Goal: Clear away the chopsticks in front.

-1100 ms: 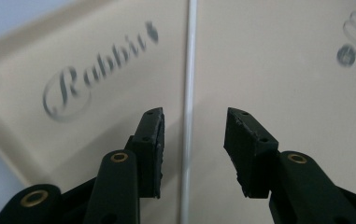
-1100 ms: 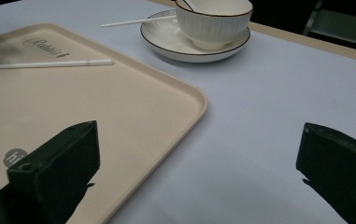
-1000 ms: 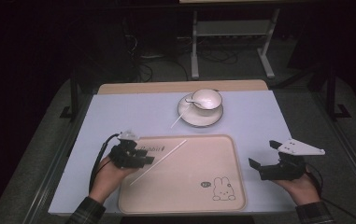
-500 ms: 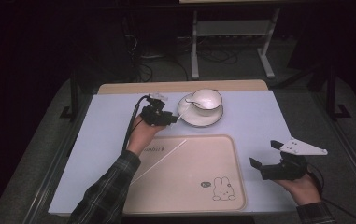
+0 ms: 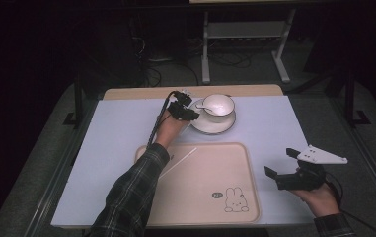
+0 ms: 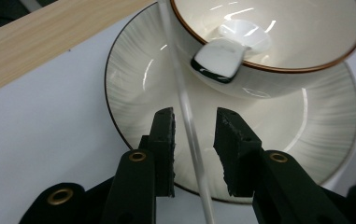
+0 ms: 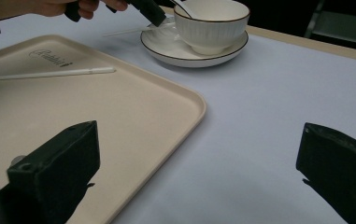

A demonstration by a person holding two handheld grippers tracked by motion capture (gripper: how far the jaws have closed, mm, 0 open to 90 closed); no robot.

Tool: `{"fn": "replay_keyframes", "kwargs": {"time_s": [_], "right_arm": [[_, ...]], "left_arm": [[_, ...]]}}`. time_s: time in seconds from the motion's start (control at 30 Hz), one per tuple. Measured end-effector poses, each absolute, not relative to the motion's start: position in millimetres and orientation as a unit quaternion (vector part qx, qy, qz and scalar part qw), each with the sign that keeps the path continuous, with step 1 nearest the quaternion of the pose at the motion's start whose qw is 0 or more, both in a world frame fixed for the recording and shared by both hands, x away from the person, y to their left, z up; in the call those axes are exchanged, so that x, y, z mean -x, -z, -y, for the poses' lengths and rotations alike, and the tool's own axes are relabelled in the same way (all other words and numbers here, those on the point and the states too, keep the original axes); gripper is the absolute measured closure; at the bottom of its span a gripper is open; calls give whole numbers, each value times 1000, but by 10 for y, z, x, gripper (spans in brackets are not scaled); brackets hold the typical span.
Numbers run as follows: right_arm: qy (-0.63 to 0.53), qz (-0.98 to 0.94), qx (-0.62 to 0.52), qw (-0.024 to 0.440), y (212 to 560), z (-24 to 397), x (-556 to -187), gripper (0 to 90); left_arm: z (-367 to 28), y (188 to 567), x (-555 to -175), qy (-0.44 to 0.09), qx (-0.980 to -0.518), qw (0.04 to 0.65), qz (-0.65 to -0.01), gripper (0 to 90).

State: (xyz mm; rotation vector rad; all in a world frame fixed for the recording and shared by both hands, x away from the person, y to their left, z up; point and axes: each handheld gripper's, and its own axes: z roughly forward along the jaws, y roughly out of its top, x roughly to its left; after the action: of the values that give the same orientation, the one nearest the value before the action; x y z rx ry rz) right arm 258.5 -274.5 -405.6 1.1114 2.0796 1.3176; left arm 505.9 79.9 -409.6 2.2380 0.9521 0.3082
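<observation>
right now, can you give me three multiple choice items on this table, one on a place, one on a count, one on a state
1. Where does the cup stand?
A. on the tray
B. on the saucer
C. on the bare table cover

2. How many thin white sticks are in the scene?
A. one
B. two
C. four

3. How do the left gripper's jaws stand around the stick on the saucer?
A. either side of it with gaps
C. clamped on the cup's rim
B. far off above the tray

Answers:
1 B: the cup sits in the middle of the saucer, beyond the tray.
2 B: one stick lies on the tray, another stick rests across the saucer.
3 A: the left gripper has a pad on each side of that stick, neither pressing it.
</observation>
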Motion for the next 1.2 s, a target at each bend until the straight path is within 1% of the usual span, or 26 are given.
{"fn": "replay_keyframes", "kwargs": {"time_s": [0.17, 0.27, 0.4, 0.5, 0.63, 0.93, 1.2], "right_arm": [[-478, -751, -401, 217, 4055, 2742, -2586, 0], [-478, -751, -402, 216, 4055, 2744, -2586, 0], [-478, -751, -401, 217, 4054, 2742, -2586, 0], [-478, -750, -402, 216, 4055, 2746, -2587, 0], [-479, -750, -401, 216, 4056, 2752, -2586, 0], [-479, -750, -401, 217, 4056, 2762, -2583, 0], [-475, -751, -402, 219, 4056, 2754, -2582, 0]], "left_arm": [[-745, 4193, -5088, -114, -859, 333, -371, 684], [-709, 4240, -5096, -121, -865, 319, -369, 725], [-707, 4260, -5108, -132, -862, 318, -373, 808], [-717, 4258, -5132, -139, -855, 318, -386, 838], [-773, 4207, -5146, -143, -848, 325, -393, 846], [-1096, 3997, -5073, -133, -843, 328, -405, 848], [-1548, 3848, -4844, -131, -830, 346, -418, 851]]}}
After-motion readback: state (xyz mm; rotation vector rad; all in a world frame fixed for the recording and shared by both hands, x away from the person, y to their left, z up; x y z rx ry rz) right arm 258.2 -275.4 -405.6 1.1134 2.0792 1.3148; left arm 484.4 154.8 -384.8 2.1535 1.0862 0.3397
